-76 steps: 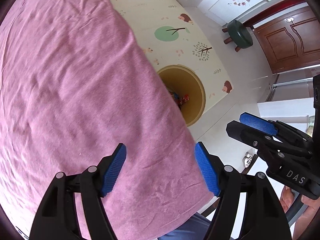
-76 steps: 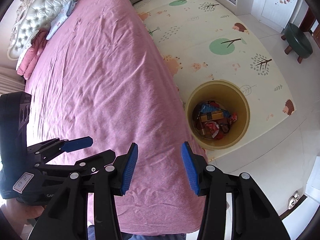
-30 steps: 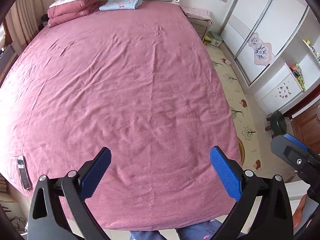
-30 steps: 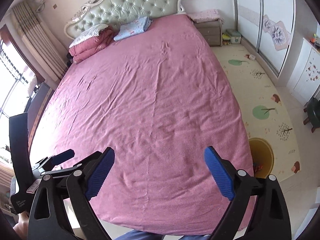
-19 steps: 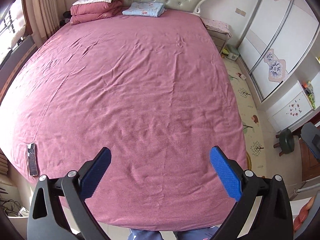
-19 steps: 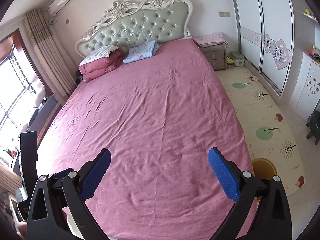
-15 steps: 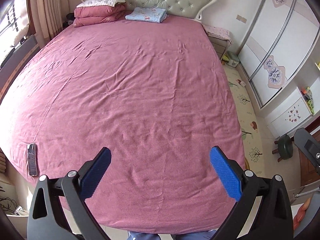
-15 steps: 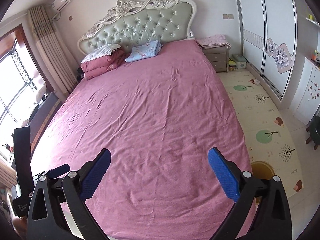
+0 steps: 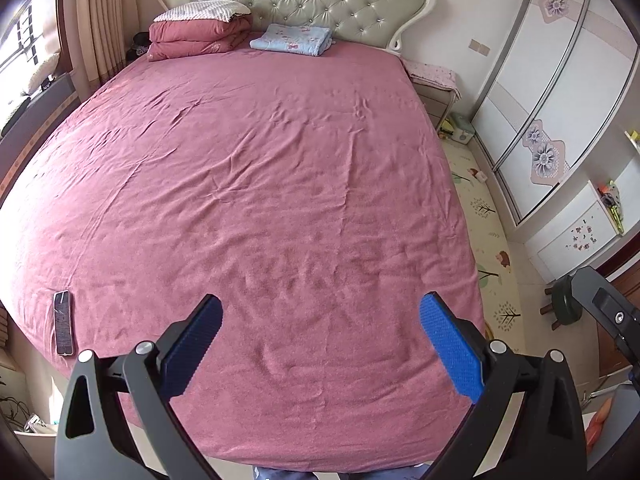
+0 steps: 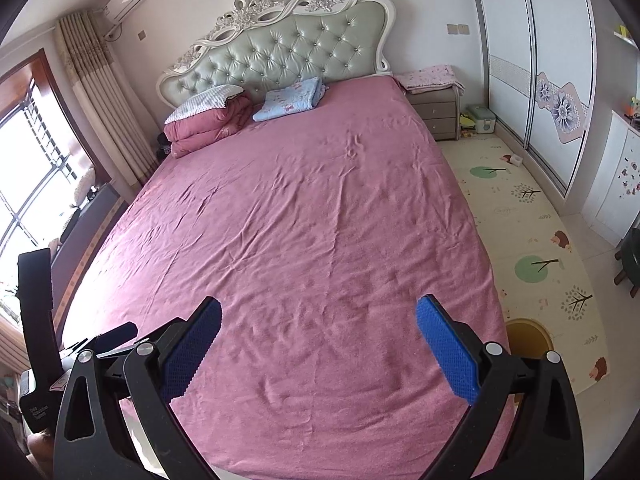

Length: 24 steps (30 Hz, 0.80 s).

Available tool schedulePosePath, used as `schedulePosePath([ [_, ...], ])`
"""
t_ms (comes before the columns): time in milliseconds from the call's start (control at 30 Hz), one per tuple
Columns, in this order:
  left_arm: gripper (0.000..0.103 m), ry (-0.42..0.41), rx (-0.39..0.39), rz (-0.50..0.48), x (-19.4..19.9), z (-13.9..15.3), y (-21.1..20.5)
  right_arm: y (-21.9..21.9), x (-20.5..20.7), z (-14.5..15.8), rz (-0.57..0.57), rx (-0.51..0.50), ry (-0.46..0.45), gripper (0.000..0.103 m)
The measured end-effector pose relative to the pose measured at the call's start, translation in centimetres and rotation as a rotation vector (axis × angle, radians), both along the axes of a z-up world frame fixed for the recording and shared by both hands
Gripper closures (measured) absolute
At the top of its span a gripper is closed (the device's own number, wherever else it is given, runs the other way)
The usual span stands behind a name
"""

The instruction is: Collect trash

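My left gripper (image 9: 320,340) is wide open and empty, held above the foot of the pink bed (image 9: 260,184). My right gripper (image 10: 318,340) is also wide open and empty above the same end of the bed (image 10: 304,208). The yellow trash bin (image 10: 528,334) stands on the floor beside the bed's right foot corner; only part of its rim shows. No trash is visible on the bed sheet. The right gripper's body (image 9: 608,312) shows at the right edge of the left wrist view, and the left gripper's body (image 10: 40,320) at the left edge of the right wrist view.
A dark phone (image 9: 64,322) lies near the bed's left edge. A folded red quilt (image 9: 196,36) and a blue blanket (image 9: 294,38) lie by the headboard. A nightstand (image 10: 434,110), a patterned play mat (image 10: 528,240), wardrobes and a green stool (image 9: 562,304) are on the right.
Both grippers have swung up from looking down at the bin to facing the whole bed, and both have opened wider. In the last half second the views only tilted up slightly.
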<state>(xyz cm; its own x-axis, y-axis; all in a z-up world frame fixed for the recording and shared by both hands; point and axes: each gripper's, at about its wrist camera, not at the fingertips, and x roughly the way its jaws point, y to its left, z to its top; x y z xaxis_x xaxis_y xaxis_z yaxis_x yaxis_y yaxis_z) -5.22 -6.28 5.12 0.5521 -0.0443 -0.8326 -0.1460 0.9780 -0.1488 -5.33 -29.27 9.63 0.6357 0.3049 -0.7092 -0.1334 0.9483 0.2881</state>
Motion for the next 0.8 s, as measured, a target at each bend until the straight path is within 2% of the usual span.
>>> schedulePosePath([
  [600,0.004,-0.005,-0.009,0.001,-0.21,0.20,0.23,-0.02,-0.29,0.26,0.027,0.033,-0.001,0.009],
  [800,0.004,0.006,-0.007,0.003,-0.04,0.04,0.30,0.27,-0.58,0.82,0.038,0.013,-0.029,0.009],
])
